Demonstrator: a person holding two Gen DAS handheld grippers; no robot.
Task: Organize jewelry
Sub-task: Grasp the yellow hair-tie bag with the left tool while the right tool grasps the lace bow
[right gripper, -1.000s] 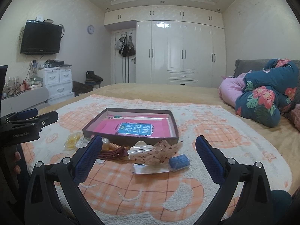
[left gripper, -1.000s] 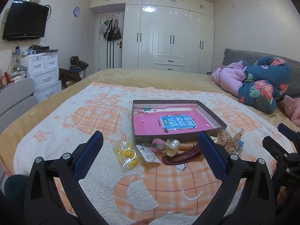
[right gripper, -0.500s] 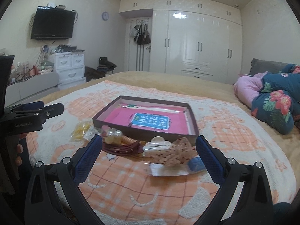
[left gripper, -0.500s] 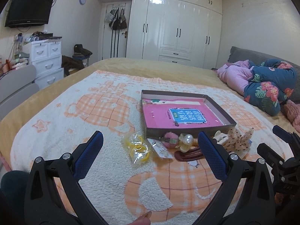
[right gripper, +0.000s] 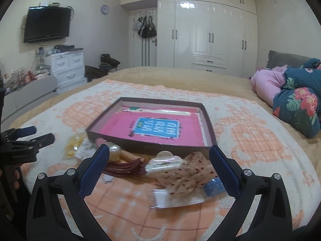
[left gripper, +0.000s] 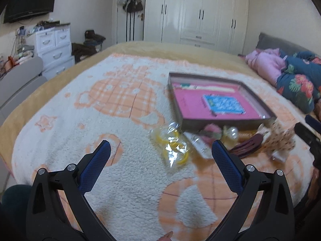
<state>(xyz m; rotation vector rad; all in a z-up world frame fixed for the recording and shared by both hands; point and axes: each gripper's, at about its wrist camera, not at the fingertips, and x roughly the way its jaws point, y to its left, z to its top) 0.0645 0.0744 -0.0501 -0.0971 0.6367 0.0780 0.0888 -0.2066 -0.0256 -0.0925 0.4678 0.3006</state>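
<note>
Left wrist view: left gripper (left gripper: 159, 149) hangs over the blanket (left gripper: 128, 172), jaws spread wide, nothing in them. Landmark = shallow tray (left gripper: 217, 125) w/ pink lining. Jewelry sits in a row along the tray's near wall: yellow hoops in a clear bag (left gripper: 172, 145) just off its near-left corner, a small clear packet (left gripper: 197, 145) touching that bag, then pink pompom (left gripper: 211, 130) and pearly piece (left gripper: 231, 133) right against the wall. Dark red hair clip (left gripper: 247, 145) a bit nearer the camera. Right gripper's tips (left gripper: 308, 128) poke in beyond the tray's near-right corner.

Right wrist view: right gripper (right gripper: 158, 154) also wide open, empty. In front of the tray (right gripper: 152, 142): hair clip (right gripper: 128, 165), a white claw clip (right gripper: 163, 160), spotted fabric bow (right gripper: 190, 175), blue piece (right gripper: 213, 187) on a clear sleeve (right gripper: 176, 199).

Handling, my read: all light. Bagged hoops = slippery film, pinch the bunched plastic, not the rings. Bow soft, grab mid-knot. Clips stiff, take across the spine. Pearly bit prob fragile, go gentle. Fleece may snag prongs.
</note>
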